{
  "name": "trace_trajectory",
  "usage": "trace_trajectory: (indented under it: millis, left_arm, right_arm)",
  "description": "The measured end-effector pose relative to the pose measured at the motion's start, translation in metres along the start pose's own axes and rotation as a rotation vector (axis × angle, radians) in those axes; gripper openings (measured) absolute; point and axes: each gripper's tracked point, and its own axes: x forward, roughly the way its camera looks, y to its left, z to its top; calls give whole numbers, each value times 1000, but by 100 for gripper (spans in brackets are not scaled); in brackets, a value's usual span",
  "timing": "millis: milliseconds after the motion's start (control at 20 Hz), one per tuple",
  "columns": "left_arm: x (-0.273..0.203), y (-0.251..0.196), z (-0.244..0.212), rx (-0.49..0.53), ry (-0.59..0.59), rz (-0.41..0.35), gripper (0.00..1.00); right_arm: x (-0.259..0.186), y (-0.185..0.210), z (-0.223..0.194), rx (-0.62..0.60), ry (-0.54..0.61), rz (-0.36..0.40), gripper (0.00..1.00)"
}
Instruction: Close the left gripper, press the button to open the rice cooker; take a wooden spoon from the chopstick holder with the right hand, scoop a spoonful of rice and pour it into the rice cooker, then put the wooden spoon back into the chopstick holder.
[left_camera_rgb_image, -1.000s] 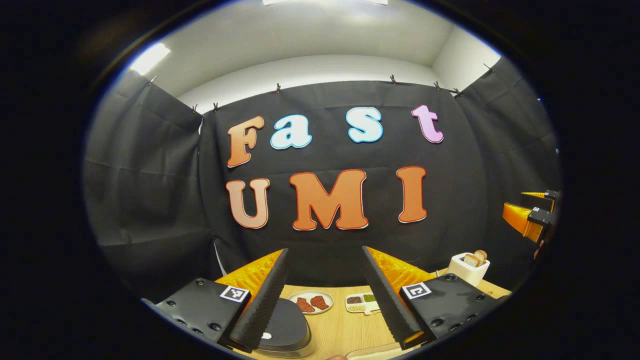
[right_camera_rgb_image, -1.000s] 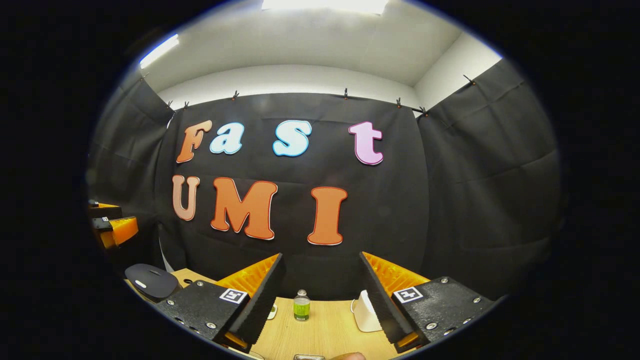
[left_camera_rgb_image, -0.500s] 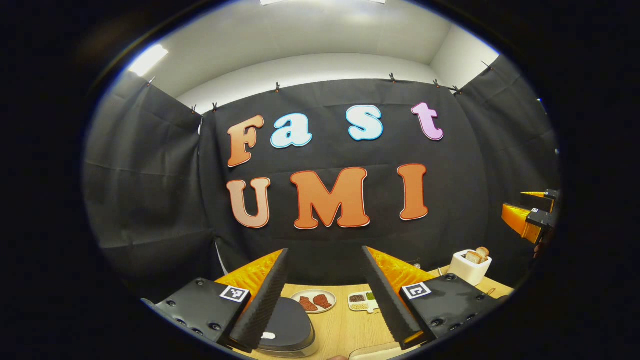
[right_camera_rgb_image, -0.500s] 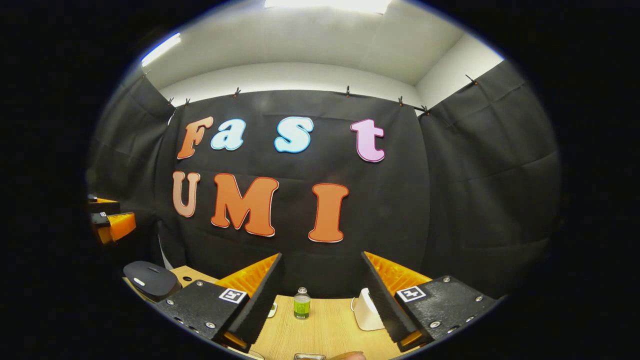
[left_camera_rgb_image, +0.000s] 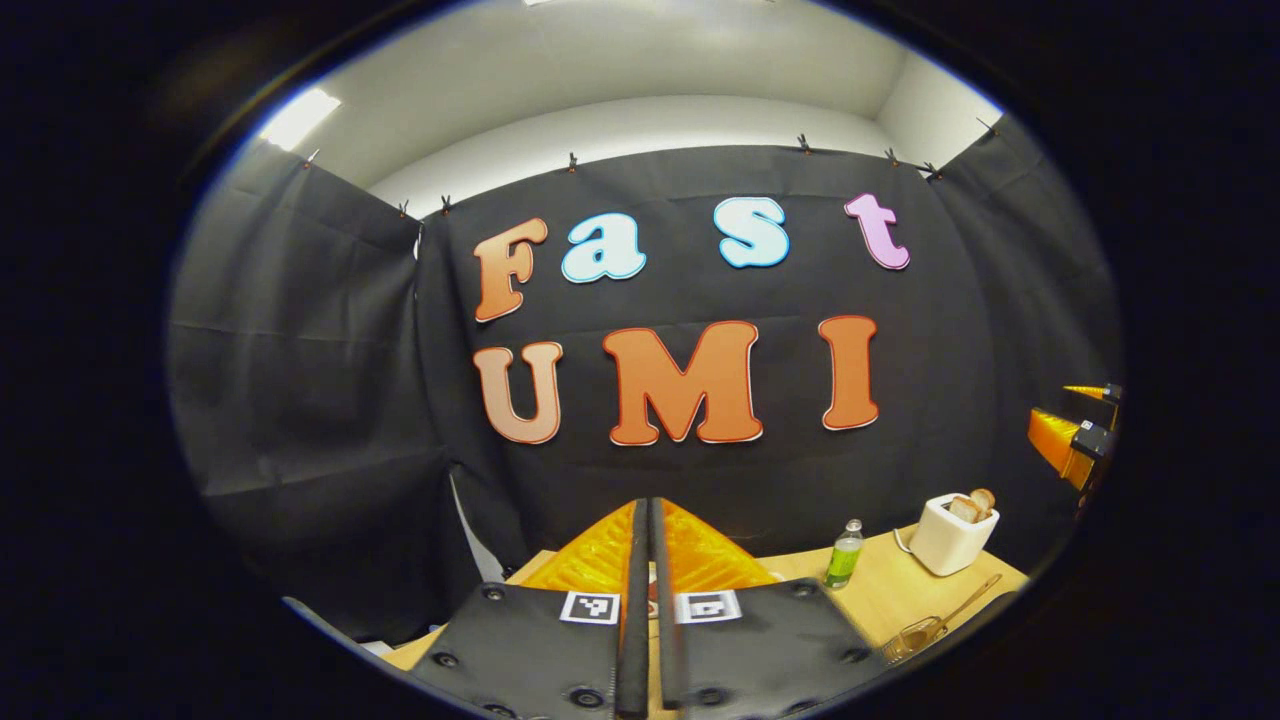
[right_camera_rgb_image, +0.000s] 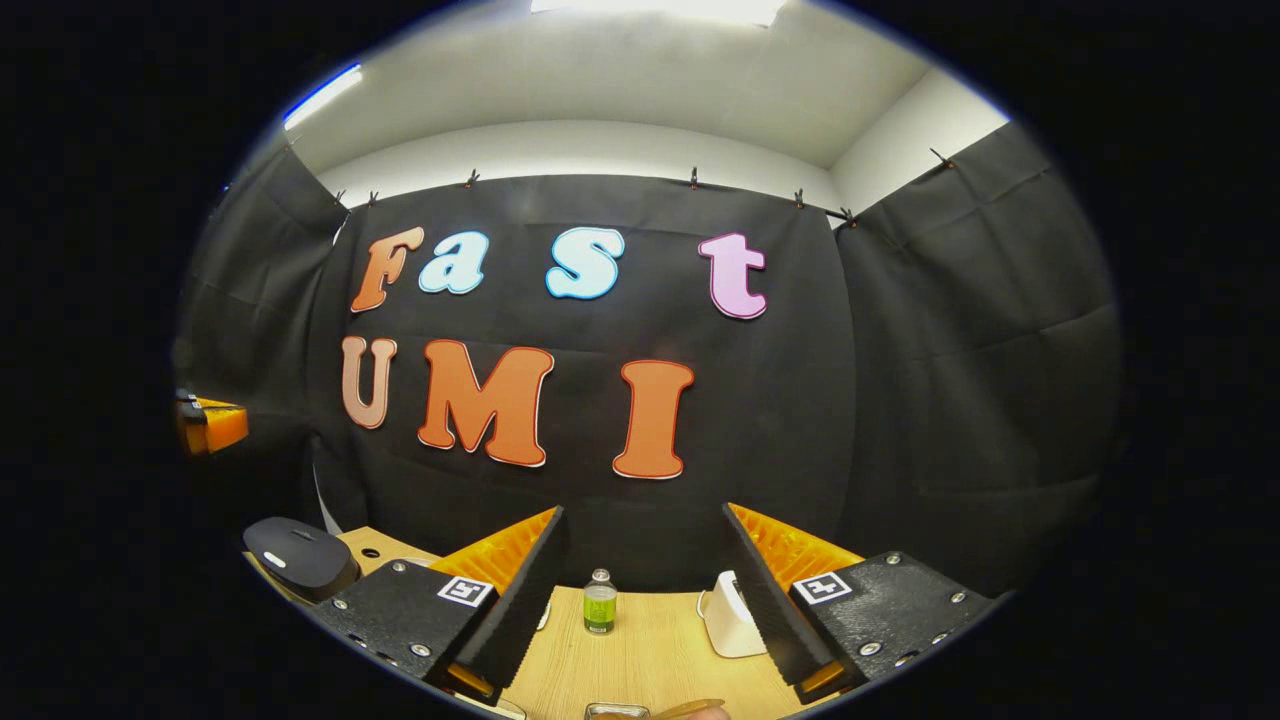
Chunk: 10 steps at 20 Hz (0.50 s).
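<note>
Rice cooker (right_camera_rgb_image: 300, 555), lid down.
Dark, rounded and glossy, with a small pale mark on its top; sits at the far left corner of the wooden table (right_camera_rgb_image: 640, 660), seen in the right gripper view.

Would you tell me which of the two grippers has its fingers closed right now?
The left gripper: in its own view its two fingers meet along one line. The right gripper keeps a wide gap, with the green bottle visible between its fingers.

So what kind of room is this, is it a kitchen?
Probably a pretend kitchen set up in a booth: a wooden table holds a toaster with bread, a rice cooker and a small green bottle, with black cloth walls around.
</note>
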Motion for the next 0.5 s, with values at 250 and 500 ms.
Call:
trace_trajectory:
  millis: [250,500]
  left_arm:
    - [17,30,-45,-84,262,44,5]
    - [30,57,-115,-187,600,66,5]
  right_arm:
    - [-3,-3,-11,-20,31,-8,94]
    - [-9,-9,-24,-27,64,-21,94]
